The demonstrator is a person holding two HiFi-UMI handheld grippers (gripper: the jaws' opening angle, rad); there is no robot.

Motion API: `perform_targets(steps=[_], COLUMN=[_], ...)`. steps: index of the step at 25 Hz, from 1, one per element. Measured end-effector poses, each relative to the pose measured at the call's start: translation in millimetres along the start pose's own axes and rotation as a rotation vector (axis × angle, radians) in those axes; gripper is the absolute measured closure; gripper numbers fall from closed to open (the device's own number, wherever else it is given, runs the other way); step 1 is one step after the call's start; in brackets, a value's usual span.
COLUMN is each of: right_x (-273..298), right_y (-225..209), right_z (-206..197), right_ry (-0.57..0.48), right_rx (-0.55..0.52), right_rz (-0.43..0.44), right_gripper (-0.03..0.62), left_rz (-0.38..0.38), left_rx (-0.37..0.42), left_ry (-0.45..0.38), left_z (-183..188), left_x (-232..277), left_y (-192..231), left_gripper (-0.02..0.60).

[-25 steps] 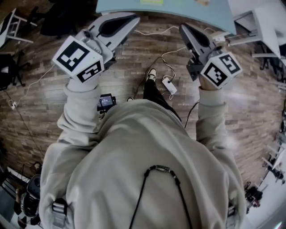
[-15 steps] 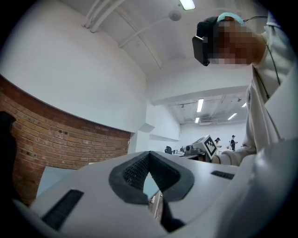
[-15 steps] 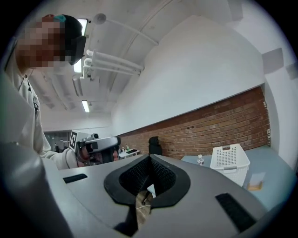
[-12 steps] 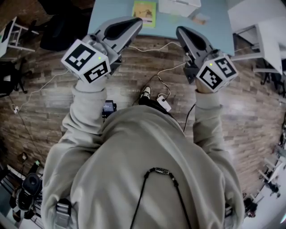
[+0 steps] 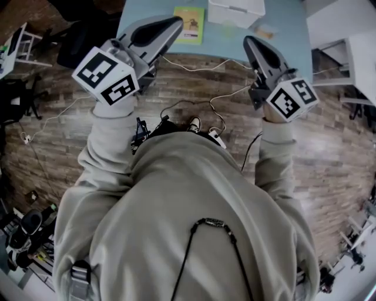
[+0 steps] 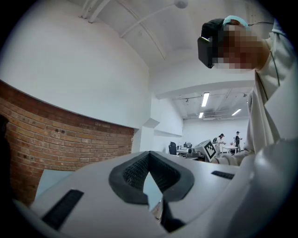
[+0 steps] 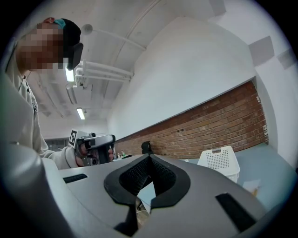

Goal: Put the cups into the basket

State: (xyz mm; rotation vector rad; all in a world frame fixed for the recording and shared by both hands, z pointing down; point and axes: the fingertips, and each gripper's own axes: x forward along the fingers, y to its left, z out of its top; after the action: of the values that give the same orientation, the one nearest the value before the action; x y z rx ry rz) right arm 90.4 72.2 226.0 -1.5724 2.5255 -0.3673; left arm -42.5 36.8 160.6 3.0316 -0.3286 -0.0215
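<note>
Near, at my hands: left gripper [image 5: 170,24] and right gripper [image 5: 251,42], both clenched tight on nothing.
Below them: wooden floor [image 5: 194,76], white cables [image 5: 223,97].
Far: blue table [image 5: 147,12]; white basket [image 7: 219,163] stands on it, right of a yellow booklet [image 5: 190,24].

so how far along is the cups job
Done: nothing visible; no cup shows in any view, and the white basket sits on the blue table. In hand: nothing; the left gripper and right gripper are both shut and empty, held up at the table's near edge. Left: every cup.
</note>
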Motion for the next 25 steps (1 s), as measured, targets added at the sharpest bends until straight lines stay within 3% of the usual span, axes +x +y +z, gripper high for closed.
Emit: perform_targets(steps=[11, 18, 25], right_x=[6, 59, 142], right_y=[-60, -110, -147], right_z=[18, 32, 63], right_ry=[-0.017, 0.016, 0.04], right_rx=[0.0, -0.029, -0.059], right_rz=[-0.064, -0.122, -0.115], right_gripper=[0.582, 0.582, 0.582], left_rz=[-0.079, -0.153, -0.196], left_rx=[0.035, 0.016, -0.022], left_ry=[-0.049, -0.083, -0.094], left_z=[25, 35, 45], left_x=[58, 106, 145], left_y=[36, 113, 198], left_gripper=[0.583, 0.583, 0.581])
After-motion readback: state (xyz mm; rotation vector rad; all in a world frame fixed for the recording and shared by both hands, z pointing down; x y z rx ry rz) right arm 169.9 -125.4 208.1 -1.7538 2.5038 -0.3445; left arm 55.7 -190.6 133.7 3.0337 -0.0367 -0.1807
